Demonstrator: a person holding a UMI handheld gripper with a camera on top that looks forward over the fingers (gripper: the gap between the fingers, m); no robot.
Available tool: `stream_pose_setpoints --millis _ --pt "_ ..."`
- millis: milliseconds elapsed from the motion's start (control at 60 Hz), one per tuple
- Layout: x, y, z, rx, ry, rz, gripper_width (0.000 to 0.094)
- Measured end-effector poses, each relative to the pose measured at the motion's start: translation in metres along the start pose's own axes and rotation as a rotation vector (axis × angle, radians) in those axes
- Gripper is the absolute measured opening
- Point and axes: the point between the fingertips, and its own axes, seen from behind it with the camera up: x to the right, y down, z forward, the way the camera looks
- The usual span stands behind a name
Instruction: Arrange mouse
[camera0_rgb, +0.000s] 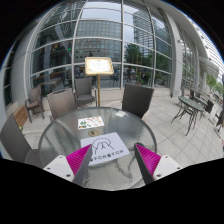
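- Gripper (113, 160) is spread wide and holds nothing (magenta pads well apart).
- Round glass table (60, 135) lies just ahead, with a white printed mat (108, 146) near its near edge, between and just beyond the fingers.
- Small flat object (90, 123) sits towards the table's far edge, beyond the mat and slightly left (possibly the mouse, too small to tell).
- Its long axis runs roughly across the fingers.
- Likely next move: reach forward over the mat.

- Standing beyond the gripper (110, 160): a round table (60, 135), with the fingers spread apart at its near edge.
- Lying on the table between and just ahead of the fingers: a mat (108, 146).
- Farther back on the table: a small card (91, 123).
- Ringing the table: chairs (137, 98).
- Off to the right: another table (192, 103).
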Motion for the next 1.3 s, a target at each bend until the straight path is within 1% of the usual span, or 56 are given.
stream_pose_setpoints --millis 83,100,117,150,200,350,467,533,617,767,850,900,1000,1033,1050,1067,1167,1200,1233,1250,1300 --pt "-0.006 0.015 0.006 -0.019 -0.043 -0.004 0.0866" --pt "-0.008 0.022 0.005 -0.028 -0.050 -0.004 0.0866" --pt "-0.007 0.035 0.023 -0.034 -0.058 -0.002 0.0866" --pt "-0.006 0.044 0.017 -0.058 -0.075 -0.003 0.0863" --pt "0.003 0.068 0.034 -0.092 -0.091 -0.007 0.0863" --pt "0.055 0.143 0.068 -0.194 -0.076 -0.039 0.0864" --pt "0.117 0.174 0.098 -0.258 -0.045 -0.077 0.0863" --pt "0.151 0.181 0.124 -0.282 -0.023 -0.099 0.0861" --pt "0.174 0.177 0.165 -0.300 -0.037 -0.116 0.0843" --pt "0.181 0.159 0.230 -0.294 -0.113 -0.160 0.0846" --pt "0.177 0.149 0.260 -0.289 -0.144 -0.178 0.0829" --pt "0.174 0.147 0.273 -0.291 -0.166 -0.178 0.0774" --pt "0.167 0.153 0.293 -0.325 -0.201 -0.190 0.0626" --pt "0.164 0.150 0.295 -0.317 -0.222 -0.181 0.0556" --pt "0.164 0.150 0.297 -0.315 -0.223 -0.178 0.0497" --pt "0.163 0.152 0.299 -0.319 -0.222 -0.178 0.0470" --pt "0.164 0.152 0.298 -0.328 -0.225 -0.186 0.0450" --pt "0.164 0.151 0.298 -0.335 -0.229 -0.190 0.0426" --pt "0.163 0.152 0.298 -0.343 -0.234 -0.196 0.0392" --pt "0.163 0.152 0.298 -0.349 -0.239 -0.198 0.0359" --pt "0.162 0.152 0.298 -0.362 -0.249 -0.203 0.0315"
